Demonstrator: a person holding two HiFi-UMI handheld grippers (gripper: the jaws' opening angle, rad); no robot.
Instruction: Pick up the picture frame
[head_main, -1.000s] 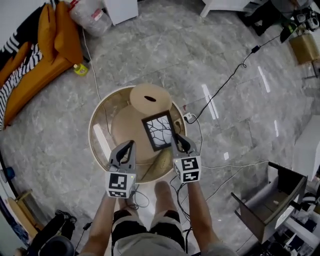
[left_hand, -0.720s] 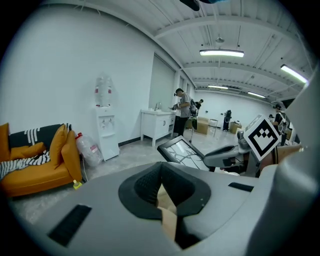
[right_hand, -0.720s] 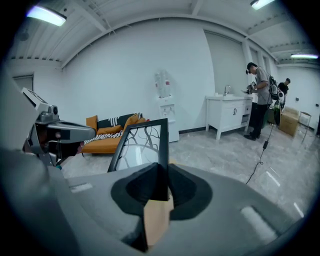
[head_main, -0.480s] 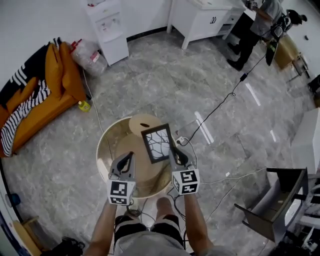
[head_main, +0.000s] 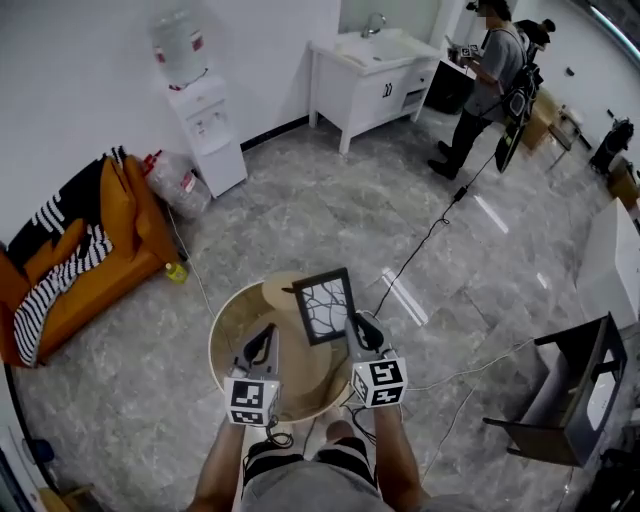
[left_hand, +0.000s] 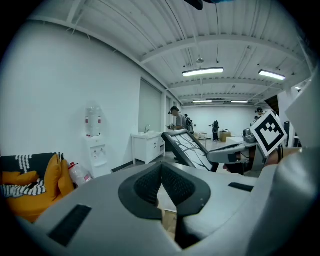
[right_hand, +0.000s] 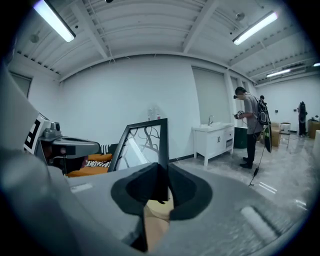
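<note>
Black picture frame (head_main: 325, 306) aloft over round wooden table (head_main: 226, 327)
Edge pinched in right hand-held gripper (head_main: 356, 320), left hand-held gripper (head_main: 266, 331) pressed together, empty; could pivot, slip.

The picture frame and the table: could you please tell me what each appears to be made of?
The picture frame: thin black border, matte, plastic or painted wood; glossy pane over a branch print, likely glass. The table: clear top showing the tan base beneath, probably glass, with a pale rim.

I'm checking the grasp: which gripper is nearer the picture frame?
Right. The right gripper is clamped on the picture frame's edge; the left gripper hangs off to the frame's left, empty, not touching it.
</note>
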